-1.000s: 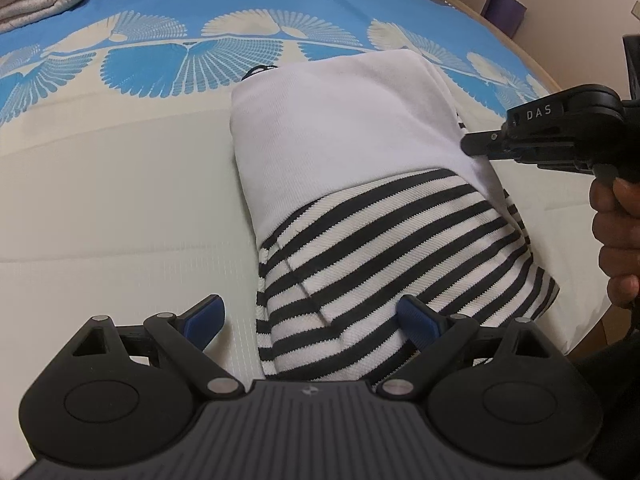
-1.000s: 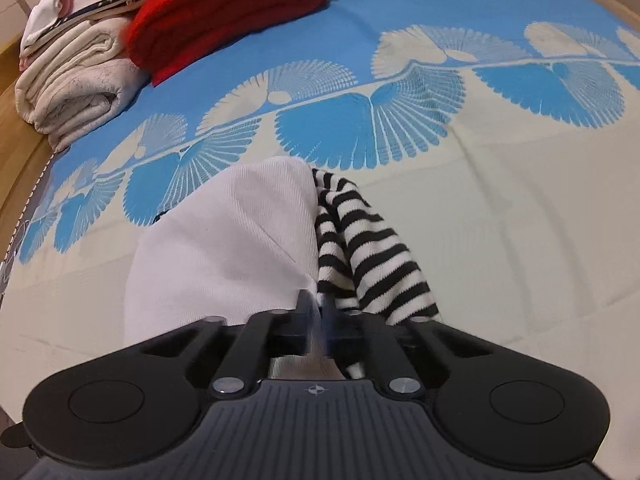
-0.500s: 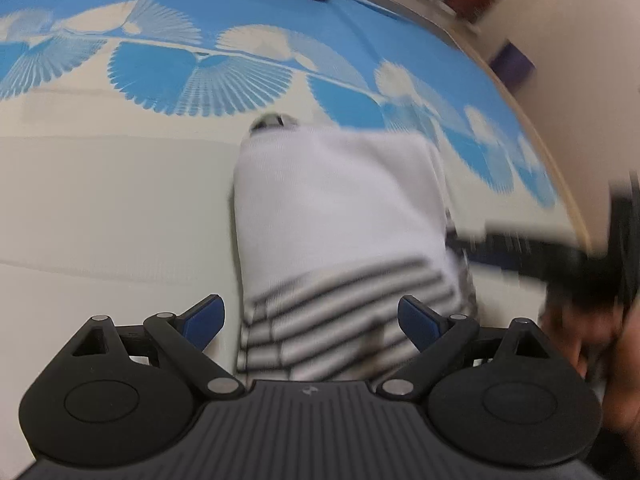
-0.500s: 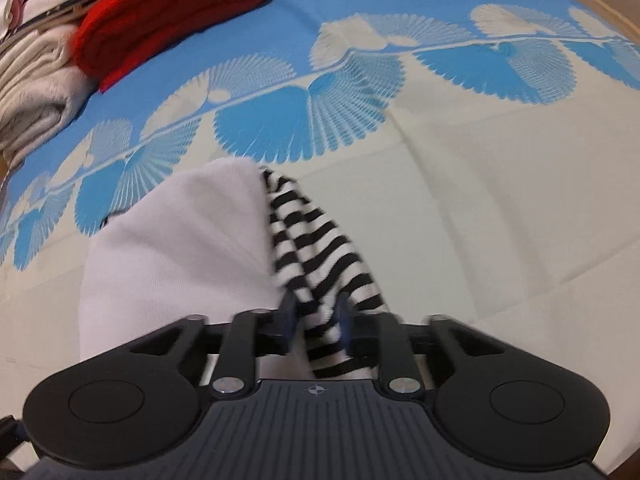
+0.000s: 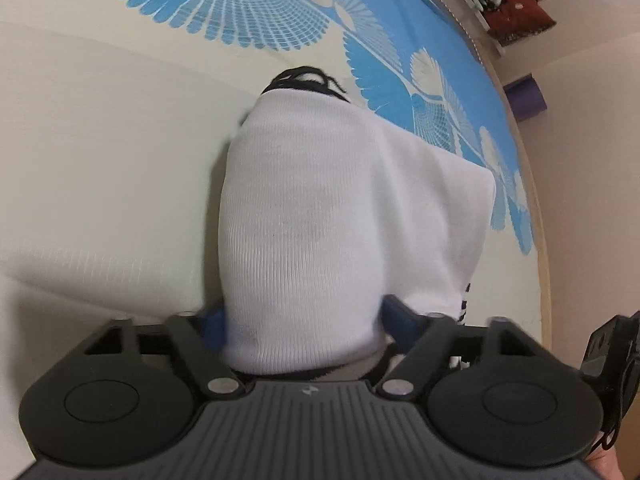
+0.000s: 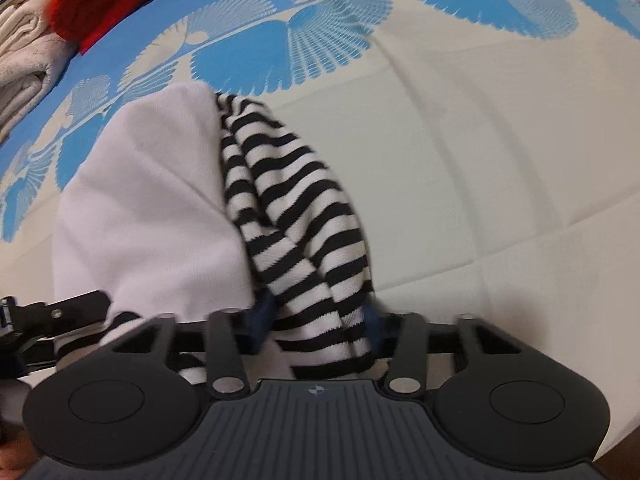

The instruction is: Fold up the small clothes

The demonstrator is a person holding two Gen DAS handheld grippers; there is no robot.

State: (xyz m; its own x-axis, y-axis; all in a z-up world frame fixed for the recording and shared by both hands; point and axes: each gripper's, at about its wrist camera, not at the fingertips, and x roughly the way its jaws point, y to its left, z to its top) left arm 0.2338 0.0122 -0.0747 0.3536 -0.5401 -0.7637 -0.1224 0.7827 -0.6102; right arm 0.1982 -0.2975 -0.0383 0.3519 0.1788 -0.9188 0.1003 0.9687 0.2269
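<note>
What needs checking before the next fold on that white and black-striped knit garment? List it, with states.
1. White knit panel between the closing left gripper jaws: ok.
2. Black-and-white striped part between the closing right gripper jaws: ok.
3. Pads firmly pressing cloth on both sides: cannot tell.
4. Garment resting on the cream and blue patterned bedspread: ok.
5. Red knit item and folded beige cloth apart from the garment: ok.

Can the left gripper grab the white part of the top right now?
Probably yes. The left gripper already has the white part of the top between its jaws, which are closing, and nothing blocks it. The right gripper is busy on the striped part.
</note>
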